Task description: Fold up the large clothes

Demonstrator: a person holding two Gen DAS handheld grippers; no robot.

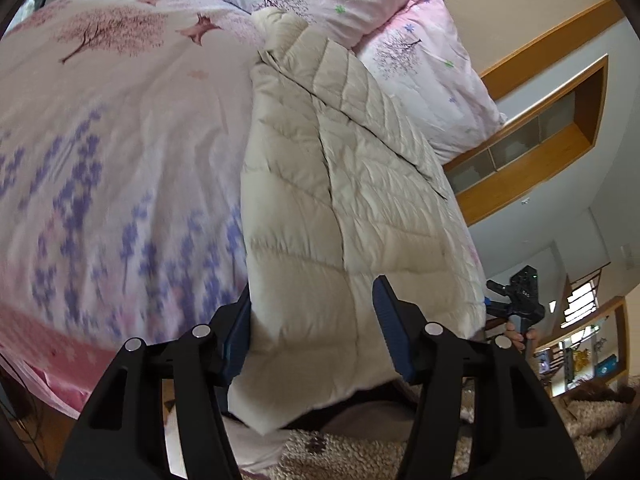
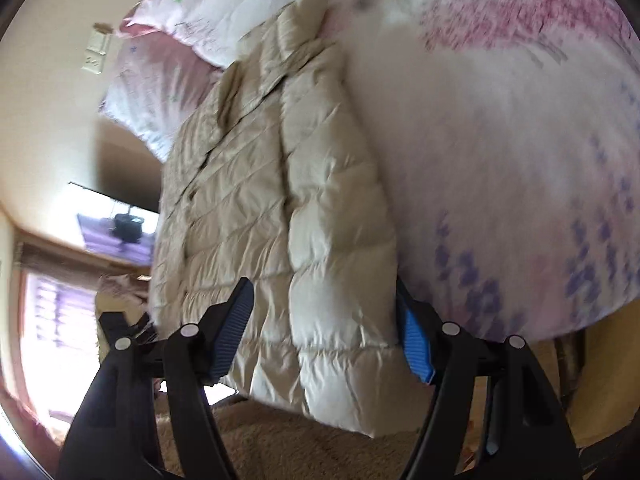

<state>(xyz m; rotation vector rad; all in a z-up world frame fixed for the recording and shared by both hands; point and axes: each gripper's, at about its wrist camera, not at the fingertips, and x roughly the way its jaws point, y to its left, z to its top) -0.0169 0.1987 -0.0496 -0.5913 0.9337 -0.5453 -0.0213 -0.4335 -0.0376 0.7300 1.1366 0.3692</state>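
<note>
A cream quilted down jacket (image 1: 340, 184) lies lengthwise on the bed, its sides folded in, collar toward the pillows and hem hanging over the bed's near edge. My left gripper (image 1: 312, 320) is open, its blue pads on either side of the hem's left part. My right gripper (image 2: 324, 320) is open too, straddling the hem (image 2: 320, 360) in the right wrist view. The jacket (image 2: 280, 200) fills the middle of that view. The right gripper also shows in the left wrist view (image 1: 516, 300), beyond the jacket's right edge.
The bed has a pink floral duvet (image 1: 120, 140) and pillows (image 1: 420, 68) at the head. A shaggy beige rug (image 2: 300, 440) lies below the bed edge. Wooden shelving (image 1: 532, 140) stands to the right.
</note>
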